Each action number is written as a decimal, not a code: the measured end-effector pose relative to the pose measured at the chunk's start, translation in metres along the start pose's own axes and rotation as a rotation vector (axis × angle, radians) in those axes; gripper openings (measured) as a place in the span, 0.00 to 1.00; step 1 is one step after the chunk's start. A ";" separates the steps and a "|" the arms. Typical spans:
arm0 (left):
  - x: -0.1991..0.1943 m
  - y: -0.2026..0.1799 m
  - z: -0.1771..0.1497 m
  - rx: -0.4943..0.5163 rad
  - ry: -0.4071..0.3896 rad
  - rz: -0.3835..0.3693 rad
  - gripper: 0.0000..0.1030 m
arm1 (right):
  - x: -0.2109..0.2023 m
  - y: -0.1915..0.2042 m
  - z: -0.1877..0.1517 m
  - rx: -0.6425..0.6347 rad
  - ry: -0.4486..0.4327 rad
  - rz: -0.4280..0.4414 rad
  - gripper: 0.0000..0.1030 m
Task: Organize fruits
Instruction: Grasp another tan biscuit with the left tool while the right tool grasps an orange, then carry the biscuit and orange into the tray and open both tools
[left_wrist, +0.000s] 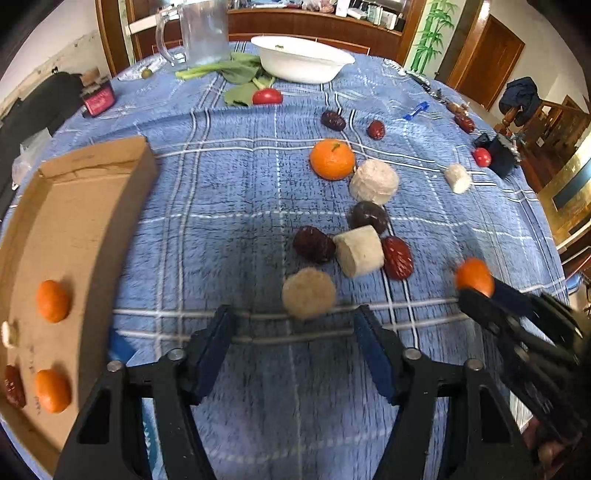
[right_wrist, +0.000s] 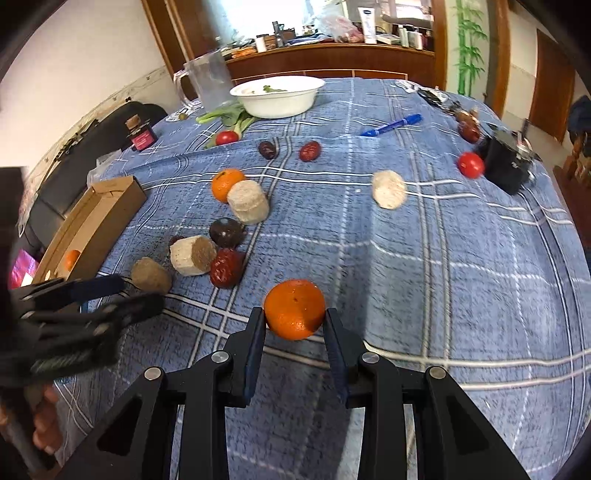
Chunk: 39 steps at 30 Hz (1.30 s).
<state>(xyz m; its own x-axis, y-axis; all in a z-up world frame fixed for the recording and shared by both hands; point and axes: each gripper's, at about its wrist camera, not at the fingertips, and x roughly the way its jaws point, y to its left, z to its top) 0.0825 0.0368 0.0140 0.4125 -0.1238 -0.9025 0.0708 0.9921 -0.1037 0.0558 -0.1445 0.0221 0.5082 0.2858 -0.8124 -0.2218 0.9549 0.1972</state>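
Note:
My right gripper is shut on an orange tangerine and holds it just above the blue plaid cloth; it also shows in the left wrist view. My left gripper is open and empty, just short of a tan round cake. A cardboard tray at the left holds two tangerines and a red date. Another tangerine, red dates, dark fruits and pale cylinders lie mid-table.
A white bowl, green leaves, a clear jug and a tomato stand at the back. A blue pen, a black box and another tomato lie to the right.

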 end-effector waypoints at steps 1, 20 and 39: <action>-0.001 -0.001 0.001 0.006 -0.024 0.020 0.31 | -0.001 -0.001 -0.001 0.005 -0.002 -0.001 0.33; -0.067 -0.011 -0.043 0.110 -0.116 -0.093 0.26 | -0.058 -0.001 -0.032 0.095 -0.100 -0.113 0.34; -0.113 0.063 -0.042 0.025 -0.219 -0.086 0.27 | -0.056 0.092 -0.005 -0.029 -0.120 -0.086 0.34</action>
<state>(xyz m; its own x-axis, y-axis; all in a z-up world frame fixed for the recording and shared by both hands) 0.0027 0.1143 0.0918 0.5911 -0.2118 -0.7783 0.1357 0.9773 -0.1629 0.0026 -0.0730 0.0827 0.6217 0.2127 -0.7539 -0.1965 0.9740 0.1127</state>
